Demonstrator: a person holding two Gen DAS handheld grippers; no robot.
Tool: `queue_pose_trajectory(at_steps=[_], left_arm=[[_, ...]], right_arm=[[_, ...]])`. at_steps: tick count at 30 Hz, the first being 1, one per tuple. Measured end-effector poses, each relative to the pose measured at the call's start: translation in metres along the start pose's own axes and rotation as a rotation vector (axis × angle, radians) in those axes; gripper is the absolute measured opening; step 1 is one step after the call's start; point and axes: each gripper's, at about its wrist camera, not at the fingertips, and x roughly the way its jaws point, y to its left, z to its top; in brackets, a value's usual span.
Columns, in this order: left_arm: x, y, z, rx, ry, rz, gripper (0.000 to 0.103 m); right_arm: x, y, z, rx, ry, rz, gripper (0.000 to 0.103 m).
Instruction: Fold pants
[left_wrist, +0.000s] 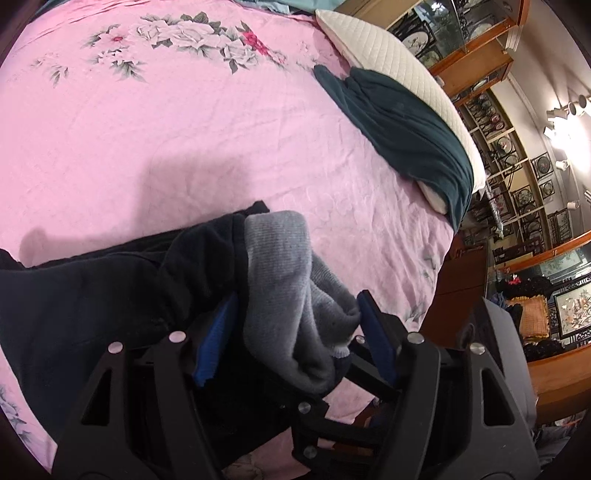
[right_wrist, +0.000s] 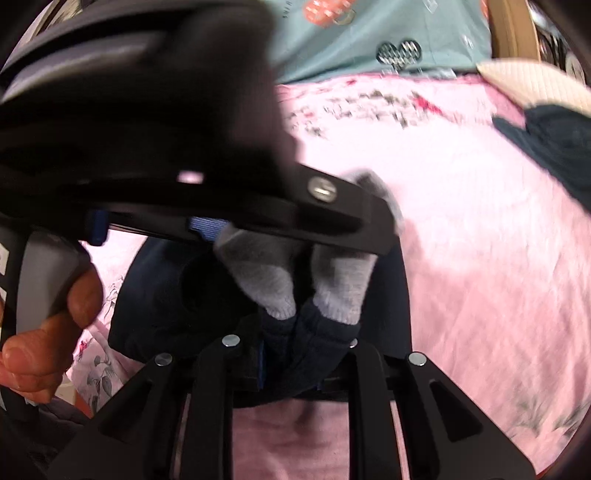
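Pants (left_wrist: 92, 295): dark navy knit, grey ribbed cuffs (left_wrist: 280, 266), lying bunched on the pink bedsheet (left_wrist: 184, 129), on the near side of the bed, well apart from the white pillow (left_wrist: 391, 62) and the dark green garment (left_wrist: 406, 129) draped over it

Left gripper (left_wrist: 295, 325): jaws spread, blue pads either side of the grey cuff bundle; the pads do not appear to press the cloth, so I read it as released with the cuff lying loosely between

Right gripper (right_wrist: 295, 354): jaws nearly together, pinching navy fabric just below the two grey cuffs (right_wrist: 295, 280). The left tool crosses this view above the cuffs; a person's fingers (right_wrist: 48, 332) wrap its handle at left

Handling judgement: soft, limp, fairly thick fleece-type cloth, light, not fragile, not slippery against ribbed pads. It will sag and crumple wherever unsupported, so a single pinch drags it into a rope. Best hold: cuff ends together, both legs stacked, or the waistband corners, with the second tool keeping the fold line taut relative to the pillow side of the bed

Waistband not identifiable in either view
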Motion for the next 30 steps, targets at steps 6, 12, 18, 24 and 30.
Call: queue_pose_trajectory(at_steps=[6,12,18,24,30], left_arm=[[-0.055,0.002,0.002,0.045,-0.118,0.011,0.078],[-0.09,0.039,-0.026,0.056,-0.121,0.123,0.079],[-0.081,0.078,-0.054,-0.026,-0.066,0.138,0.082],[-0.06,0.091,-0.06,-0.046,-0.02,0.15,0.089],[-0.052,0.089,-0.061,-0.006,0.004,0.151,0.094]], right_arm=[[0.009,-0.034,0.002,0.165,0.021,0.088,0.022],[0.013,-0.067,0.016,0.326,0.057,0.176,0.037],[-0.041,-0.046,0.006,0.291,0.026,0.062,0.042],[-0.065,-0.032,0.027,0.308,-0.117,0.204,0.043],[0.018,-0.022,0.043,0.335,-0.05,0.247,0.042]])
